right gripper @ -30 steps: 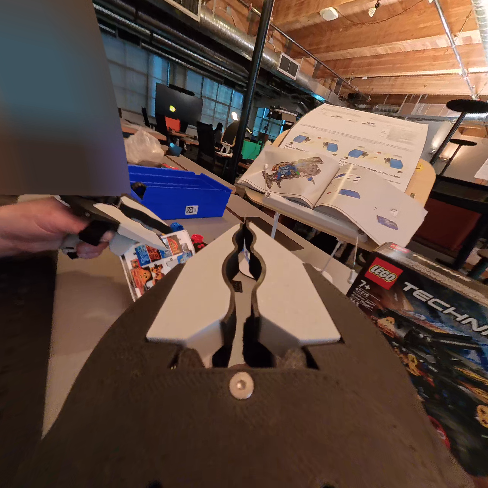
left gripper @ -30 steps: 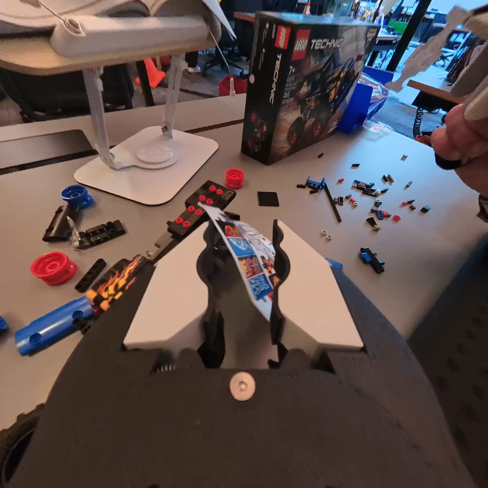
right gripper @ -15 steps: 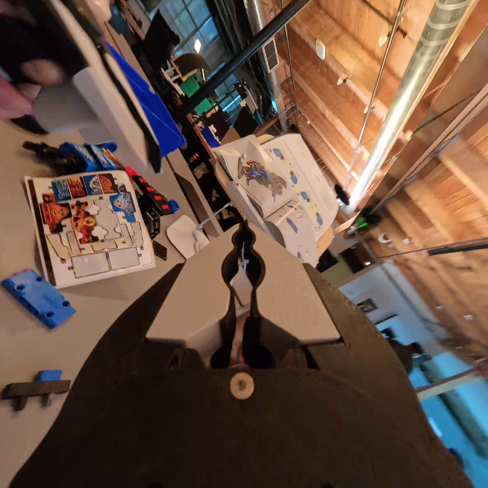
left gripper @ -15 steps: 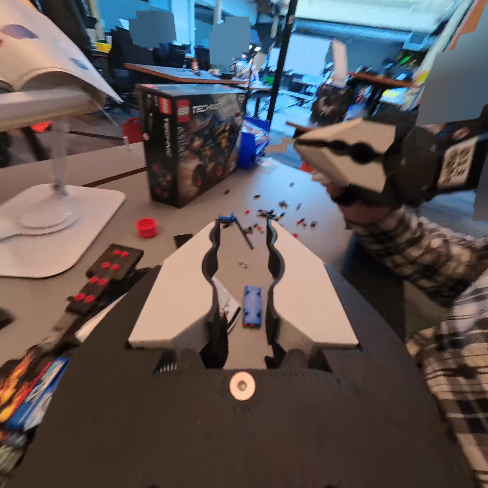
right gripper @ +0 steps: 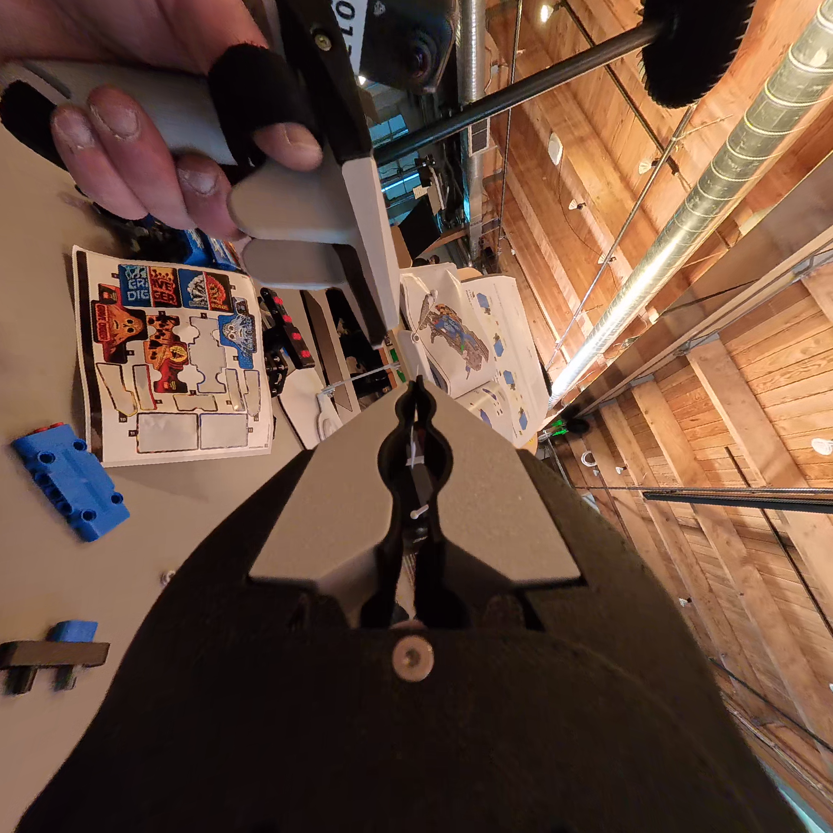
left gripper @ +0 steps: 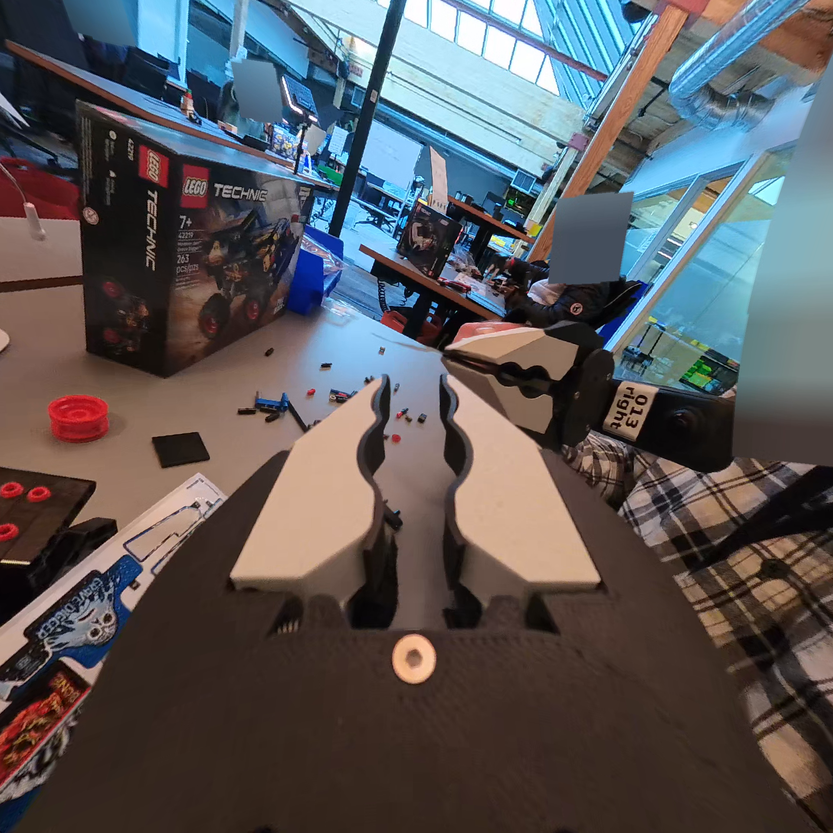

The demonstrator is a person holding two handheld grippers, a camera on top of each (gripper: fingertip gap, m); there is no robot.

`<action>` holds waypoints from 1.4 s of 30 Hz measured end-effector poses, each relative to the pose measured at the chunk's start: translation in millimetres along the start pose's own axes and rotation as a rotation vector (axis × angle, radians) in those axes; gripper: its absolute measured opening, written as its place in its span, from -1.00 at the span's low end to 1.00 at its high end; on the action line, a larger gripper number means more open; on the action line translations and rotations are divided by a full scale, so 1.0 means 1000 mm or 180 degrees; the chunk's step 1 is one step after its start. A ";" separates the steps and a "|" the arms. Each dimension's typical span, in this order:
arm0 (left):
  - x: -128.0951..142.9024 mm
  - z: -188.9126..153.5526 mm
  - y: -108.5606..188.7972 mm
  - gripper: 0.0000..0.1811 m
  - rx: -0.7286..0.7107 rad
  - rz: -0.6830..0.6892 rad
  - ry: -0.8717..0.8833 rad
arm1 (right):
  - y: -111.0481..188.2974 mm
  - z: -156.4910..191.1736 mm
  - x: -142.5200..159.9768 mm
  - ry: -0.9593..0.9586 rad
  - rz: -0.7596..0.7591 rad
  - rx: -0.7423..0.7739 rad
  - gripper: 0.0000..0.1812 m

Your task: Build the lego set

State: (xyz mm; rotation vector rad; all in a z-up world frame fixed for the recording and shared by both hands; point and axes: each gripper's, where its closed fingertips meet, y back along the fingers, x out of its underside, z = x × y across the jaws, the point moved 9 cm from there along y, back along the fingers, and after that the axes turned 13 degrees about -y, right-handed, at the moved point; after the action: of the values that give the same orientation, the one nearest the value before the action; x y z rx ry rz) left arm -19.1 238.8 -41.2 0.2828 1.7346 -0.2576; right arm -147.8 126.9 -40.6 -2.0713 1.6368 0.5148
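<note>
Lego box (left gripper: 180, 243) stands at the back of the grey table (left gripper: 135, 396), sticker sheet (right gripper: 171, 356) lies flat beside a blue brick (right gripper: 70, 482). Left gripper (left gripper: 412, 387) hangs released, empty; right gripper (right gripper: 417, 383) is clenched on a thin sticker (left gripper: 396, 341).

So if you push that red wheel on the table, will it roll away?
Probably not: the red wheel lies flat on its side on the table, so it would likely slide. It looks like hollow plastic, so probably light. Stood on edge, it could roll.

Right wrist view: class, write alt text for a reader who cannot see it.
The right gripper, shut on a thin sticker, is raised above a grey table holding a sticker sheet and a blue brick. A hand holds the left gripper above.
</note>
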 end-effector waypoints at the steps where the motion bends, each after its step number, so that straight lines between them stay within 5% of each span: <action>1: 0.000 0.001 0.000 -0.78 0.0003 0.0012 -0.0003 | 0.000 0.000 0.000 -0.0003 0.0006 -0.0009 -1.00; 23: 0.017 0.017 -0.015 -0.91 0.0744 -0.0272 0.0700 | 0.007 0.010 -0.005 -0.0017 -0.0275 -0.0467 -1.00; 42: 0.020 0.019 -0.020 -1.00 0.0604 -0.0193 0.0711 | 0.009 0.013 -0.005 -0.0020 -0.0336 -0.0622 -1.00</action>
State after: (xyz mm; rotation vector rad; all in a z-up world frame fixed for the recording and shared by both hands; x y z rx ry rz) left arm -11.9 214.9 -63.8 0.4103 1.9443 -0.4502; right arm -157.7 136.5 -49.0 -2.2794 1.5161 0.6675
